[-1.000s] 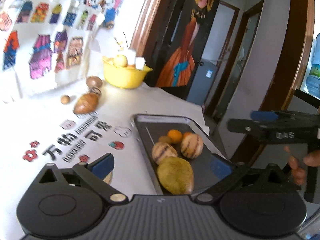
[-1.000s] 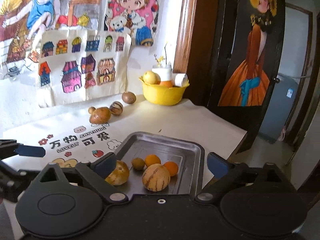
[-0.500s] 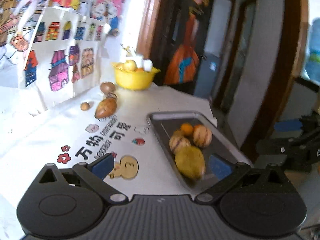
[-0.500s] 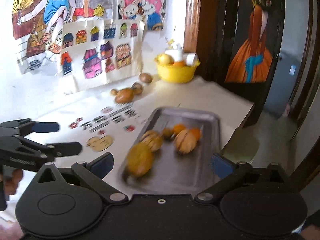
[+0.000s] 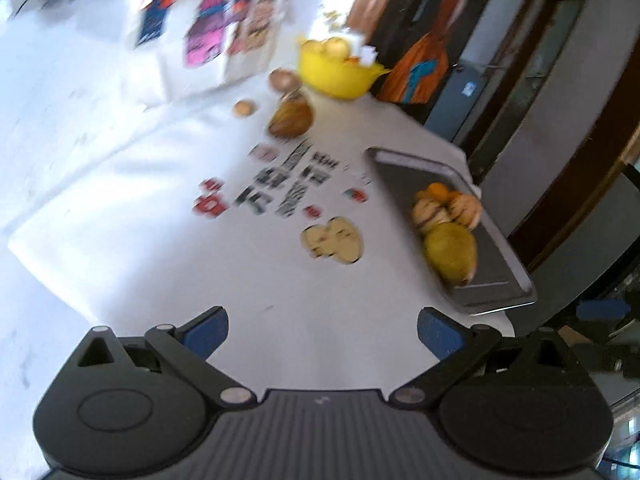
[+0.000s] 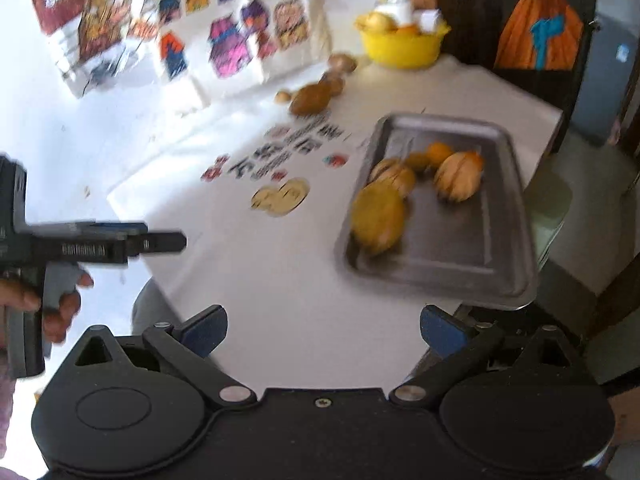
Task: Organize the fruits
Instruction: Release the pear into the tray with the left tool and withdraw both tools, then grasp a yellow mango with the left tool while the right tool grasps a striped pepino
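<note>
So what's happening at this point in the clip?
A person holds a gripper in each hand over a white table; both the left gripper and the right gripper are open and empty. Several fruits already lie in the metal tray. A few more sit loose near the yellow bowl. The image is motion-blurred.

This is a room in a home. Bright cartoon posters of children and little houses (image 6: 240, 36) cover the white wall, and a large picture of a figure in an orange dress (image 6: 540, 36) hangs by a dark wooden door frame (image 5: 580, 168). A counter under a white printed cloth (image 6: 280, 280) carries a yellow plastic bowl of fruit (image 6: 402, 46) and a grey metal tray (image 6: 500, 264).
</note>
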`<state>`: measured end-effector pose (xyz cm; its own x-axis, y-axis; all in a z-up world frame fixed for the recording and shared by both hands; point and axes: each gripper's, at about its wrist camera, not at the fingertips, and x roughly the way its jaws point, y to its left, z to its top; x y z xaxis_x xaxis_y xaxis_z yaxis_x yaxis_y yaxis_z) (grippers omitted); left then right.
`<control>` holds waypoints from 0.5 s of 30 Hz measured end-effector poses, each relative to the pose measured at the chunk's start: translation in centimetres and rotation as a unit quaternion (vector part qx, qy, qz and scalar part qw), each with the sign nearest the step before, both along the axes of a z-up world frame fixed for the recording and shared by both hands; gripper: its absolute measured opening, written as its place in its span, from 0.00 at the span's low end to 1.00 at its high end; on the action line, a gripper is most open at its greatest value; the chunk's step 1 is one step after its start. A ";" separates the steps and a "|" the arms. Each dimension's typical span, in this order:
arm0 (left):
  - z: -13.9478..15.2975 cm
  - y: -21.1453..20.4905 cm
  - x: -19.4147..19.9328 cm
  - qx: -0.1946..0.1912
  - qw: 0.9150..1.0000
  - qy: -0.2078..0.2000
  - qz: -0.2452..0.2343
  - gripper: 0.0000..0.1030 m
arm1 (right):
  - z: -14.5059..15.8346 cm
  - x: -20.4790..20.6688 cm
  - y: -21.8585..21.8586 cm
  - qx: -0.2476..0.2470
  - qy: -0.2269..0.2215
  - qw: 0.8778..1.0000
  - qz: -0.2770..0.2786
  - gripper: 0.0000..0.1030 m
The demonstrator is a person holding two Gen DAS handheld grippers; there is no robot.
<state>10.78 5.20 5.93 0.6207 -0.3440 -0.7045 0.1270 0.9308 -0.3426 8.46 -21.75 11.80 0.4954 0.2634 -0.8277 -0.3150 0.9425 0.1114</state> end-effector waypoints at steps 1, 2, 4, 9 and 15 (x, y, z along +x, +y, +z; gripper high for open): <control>0.1 0.7 0.0 0.000 1.000 0.005 0.002 1.00 | -0.1 0.1 0.6 -0.006 0.011 1.000 0.005 0.99; 0.4 1.5 0.1 0.004 1.000 0.007 0.005 1.00 | -0.1 0.2 1.2 -0.011 0.021 1.000 0.010 0.99; 1.0 2.6 0.2 0.022 1.000 0.004 0.011 1.00 | 0.2 0.8 2.3 -0.013 0.040 0.999 0.013 0.99; 2.6 4.8 1.2 0.042 0.999 0.017 0.011 1.00 | 1.8 3.0 4.5 0.004 0.064 0.998 0.005 0.99; 4.6 5.1 3.2 0.057 0.998 0.004 -0.001 1.00 | 3.6 6.9 5.8 0.009 0.077 0.997 -0.030 0.99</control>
